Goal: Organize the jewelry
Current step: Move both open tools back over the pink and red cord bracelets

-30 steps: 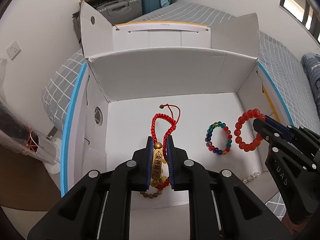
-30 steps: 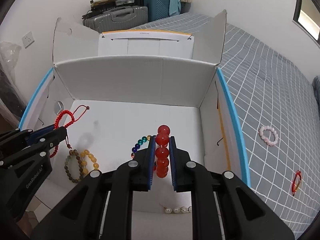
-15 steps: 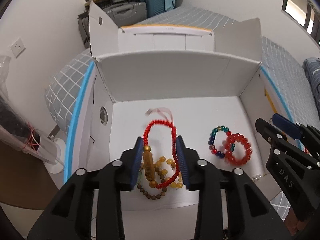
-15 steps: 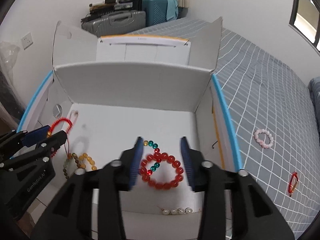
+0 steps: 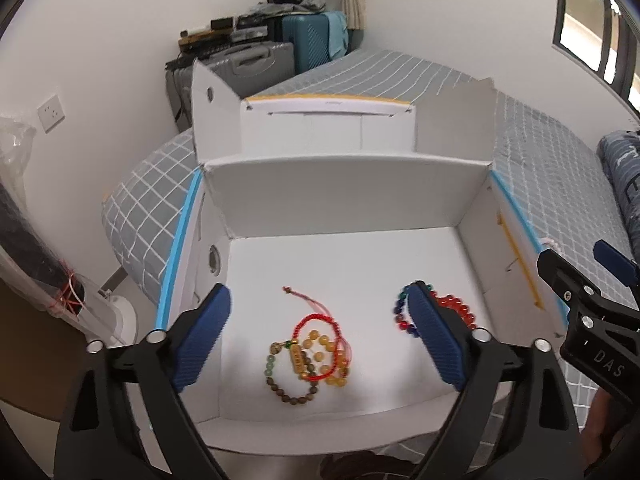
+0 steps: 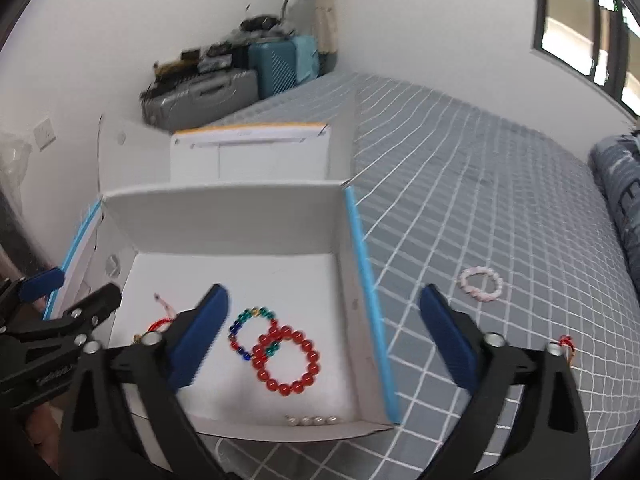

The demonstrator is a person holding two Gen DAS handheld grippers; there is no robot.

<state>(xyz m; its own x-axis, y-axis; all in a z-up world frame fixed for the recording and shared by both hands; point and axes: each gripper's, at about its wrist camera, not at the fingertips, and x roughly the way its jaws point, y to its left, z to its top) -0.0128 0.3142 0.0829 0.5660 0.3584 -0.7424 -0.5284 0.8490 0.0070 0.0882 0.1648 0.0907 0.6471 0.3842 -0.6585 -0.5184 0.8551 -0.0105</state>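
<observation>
Now both grippers, left gripper [image 5: 320, 336] and right gripper [image 6: 326, 336], have just sprung wide, empty, above the white box [image 5: 344, 184]; red bead bracelet [image 6: 286, 360] lies inside it.

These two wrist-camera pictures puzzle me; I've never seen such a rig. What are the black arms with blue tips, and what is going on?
They are two hand-held grippers, each carrying a camera that looks along its fingers. The left gripper hangs over a white cardboard box on a grey checked bed. Its jaws have just been opening, and the red cord bracelet lies on brown and amber bead bracelets. The right gripper, also just opening, has nothing between its jaws; the red bead bracelet lies overlapping a multicoloured bead bracelet. Nothing is held.
</observation>
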